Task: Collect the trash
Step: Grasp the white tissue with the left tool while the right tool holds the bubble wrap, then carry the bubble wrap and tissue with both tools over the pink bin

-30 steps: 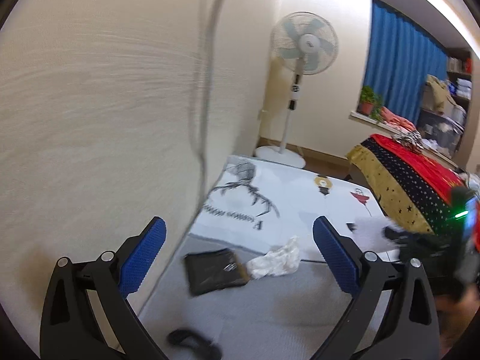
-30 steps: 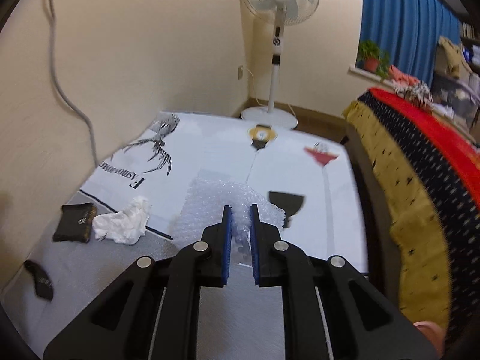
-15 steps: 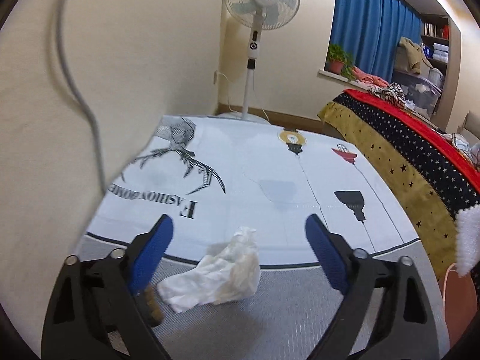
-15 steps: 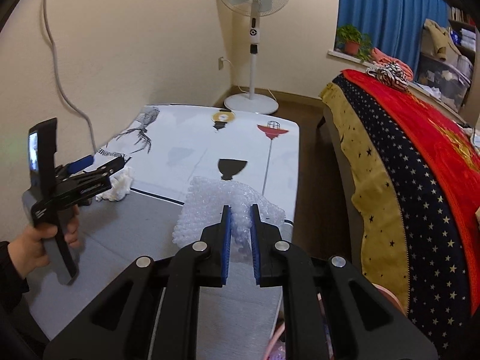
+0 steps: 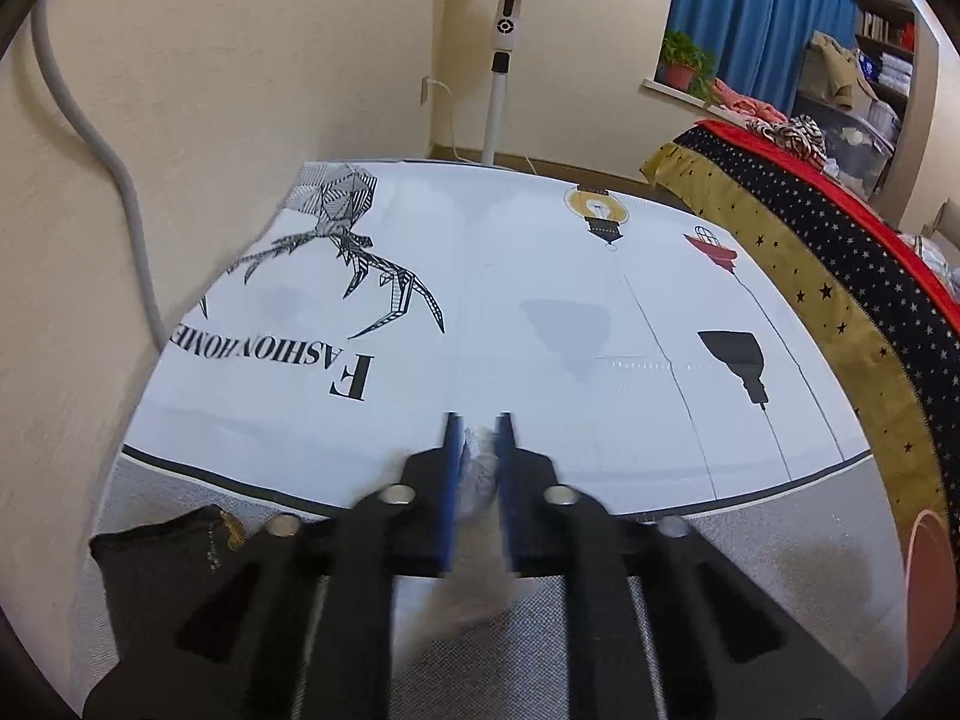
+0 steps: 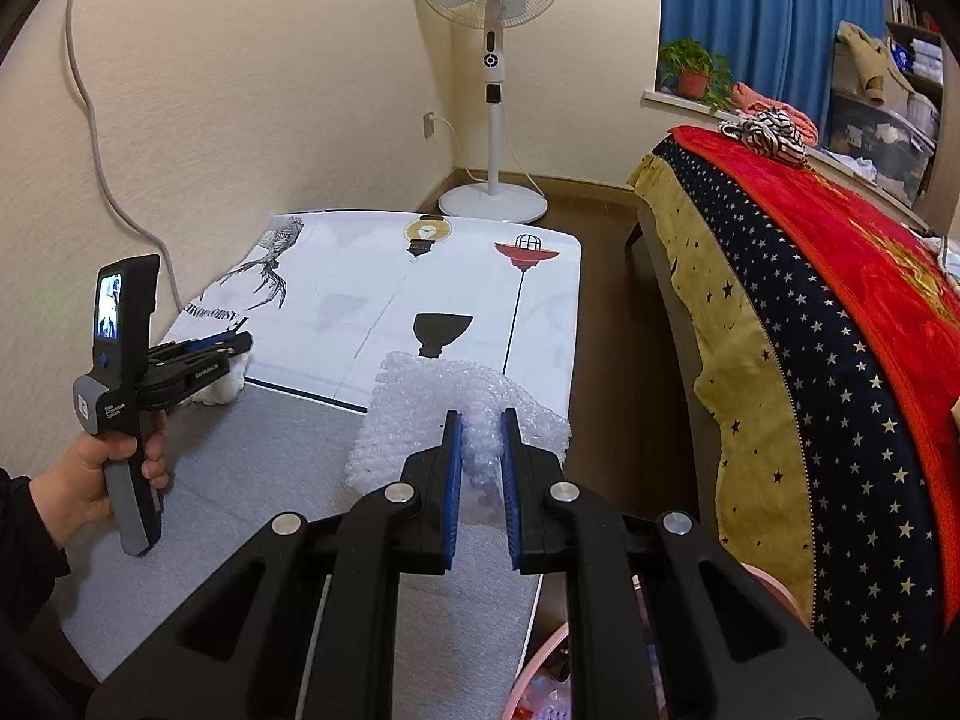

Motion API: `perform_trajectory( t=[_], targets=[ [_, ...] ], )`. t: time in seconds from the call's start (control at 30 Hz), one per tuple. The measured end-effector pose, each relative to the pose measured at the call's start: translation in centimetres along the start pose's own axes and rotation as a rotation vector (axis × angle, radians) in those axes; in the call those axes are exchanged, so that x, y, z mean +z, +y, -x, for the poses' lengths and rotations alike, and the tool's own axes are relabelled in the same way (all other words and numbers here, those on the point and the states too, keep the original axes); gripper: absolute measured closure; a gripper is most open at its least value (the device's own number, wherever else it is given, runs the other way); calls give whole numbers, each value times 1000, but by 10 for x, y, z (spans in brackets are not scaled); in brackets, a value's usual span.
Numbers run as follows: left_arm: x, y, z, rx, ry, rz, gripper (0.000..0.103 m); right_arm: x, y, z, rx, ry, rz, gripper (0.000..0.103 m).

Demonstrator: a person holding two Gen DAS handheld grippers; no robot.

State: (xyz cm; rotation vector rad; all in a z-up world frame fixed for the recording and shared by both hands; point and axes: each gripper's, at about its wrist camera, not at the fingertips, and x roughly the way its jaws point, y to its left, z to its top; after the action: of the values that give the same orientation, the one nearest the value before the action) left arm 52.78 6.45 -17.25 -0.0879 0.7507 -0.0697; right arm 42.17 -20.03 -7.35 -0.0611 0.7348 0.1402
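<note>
Both grippers clenched | left gripper (image 5: 478,444) pinches tissue (image 5: 480,468) | right gripper (image 6: 480,441) pinches bubble wrap (image 6: 420,402) | risk: thin pinches slipping mid-carry

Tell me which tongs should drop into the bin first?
Right, probably. The right tongs are shut on the bubble wrap, and the pink bin sits just below them. The left tongs, shut on the crumpled tissue, are farther off near the wall side of the table.

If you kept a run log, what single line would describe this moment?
left gripper: shut on crumpled tissue | right gripper: shut on bubble wrap | pink bin: below table edge
</note>
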Motion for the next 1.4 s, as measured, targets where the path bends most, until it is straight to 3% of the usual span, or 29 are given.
perform_trajectory(
  t=[0.13,0.27,0.57,0.83,1.4],
  targets=[
    [5,-8,15,33,-16,-49,97,0,-1,0,-9,-1,9,90],
    [14,-13,45,-4,-17,-18,97,5,-6,9,-19,-17,-7,90],
    [20,-52,150,-71,-32,-66,97,21,-5,79,9,-103,-34,90],
    [5,-90,242,-117,-76,-131,97,-5,1,151,44,-130,-42,90],
    [-43,-144,356,-266,-106,-187,97,-68,-11,265,44,-173,-100,90]
  ],
)
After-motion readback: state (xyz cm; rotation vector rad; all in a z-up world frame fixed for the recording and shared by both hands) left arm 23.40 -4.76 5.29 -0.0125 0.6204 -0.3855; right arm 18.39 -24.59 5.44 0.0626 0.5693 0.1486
